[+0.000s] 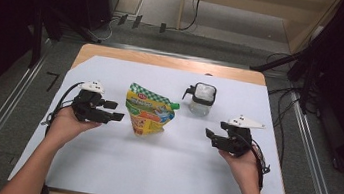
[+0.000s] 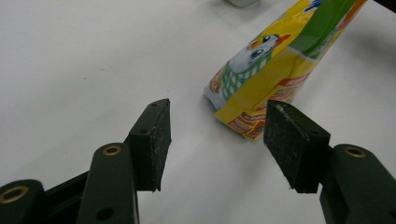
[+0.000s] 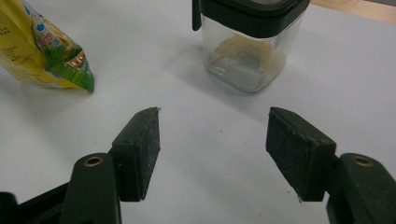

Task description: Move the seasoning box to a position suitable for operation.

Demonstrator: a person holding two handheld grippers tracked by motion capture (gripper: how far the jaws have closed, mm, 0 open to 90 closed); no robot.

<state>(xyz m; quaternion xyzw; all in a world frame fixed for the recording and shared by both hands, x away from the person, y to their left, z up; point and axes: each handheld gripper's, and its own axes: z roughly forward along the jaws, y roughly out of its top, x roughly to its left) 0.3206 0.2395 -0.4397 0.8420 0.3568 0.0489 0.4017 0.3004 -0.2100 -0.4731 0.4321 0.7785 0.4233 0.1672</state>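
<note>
Resting on a white sheet (image 1: 115,170) that covered the table, 2 hand-held grippers faced inward toward the middle, and both were empty. The left gripper (image 1: 113,111) sat in the person's left hand (image 1: 66,123), its jaws spread wide with nothing between them and nothing touching the pads. In the left gripper view its jaws (image 2: 217,144) pointed at the bottom corner of a yellow and green pouch (image 2: 275,65), which stood just beyond the tips, near but apart from them. From above, the pouch (image 1: 149,110) stood upright left of the sheet's centre, just right of the left gripper.

The right gripper (image 1: 211,135) sat in the right hand (image 1: 243,164), its jaws likewise spread wide and gripping nothing. In the right gripper view the jaws (image 3: 212,140) aimed at a clear square jar (image 3: 247,51) with a black lid and some pale powder at its bottom; bare sheet lay between the tips and the jar. From above, the jar (image 1: 202,100) stood behind and to the right of the pouch, apart from it, and well apart from the right gripper.
</note>
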